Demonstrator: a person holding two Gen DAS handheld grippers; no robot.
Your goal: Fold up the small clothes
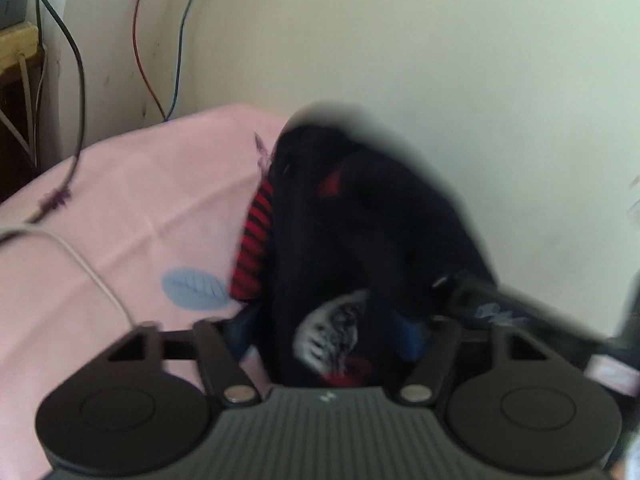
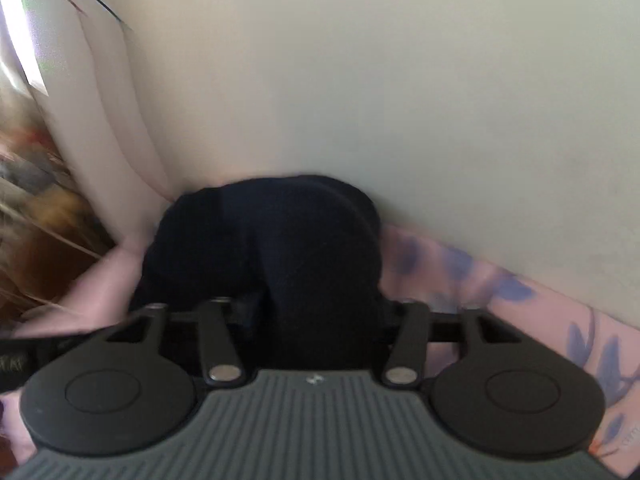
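Note:
A black garment [image 1: 360, 220] with red stripes and a white print bunches up between the jaws of my left gripper [image 1: 324, 320]. It fills the gap from one blue pad [image 1: 408, 336] to the other and hides the fingertips. In the right wrist view the same dark garment [image 2: 272, 232] swells up between the jaws of my right gripper [image 2: 320, 304], covering its fingertips too. Both grippers hold the cloth over a pink bedsheet [image 1: 140, 200] close to the wall. Everything is motion-blurred.
A cream wall [image 1: 440, 60] stands right behind the garment. Red, blue and black cables [image 1: 138, 40] hang at the left, and a white cord [image 1: 92, 272] lies across the sheet. The pink sheet with blue leaves [image 2: 508, 288] runs along the wall; brown clutter [image 2: 48, 220] lies left.

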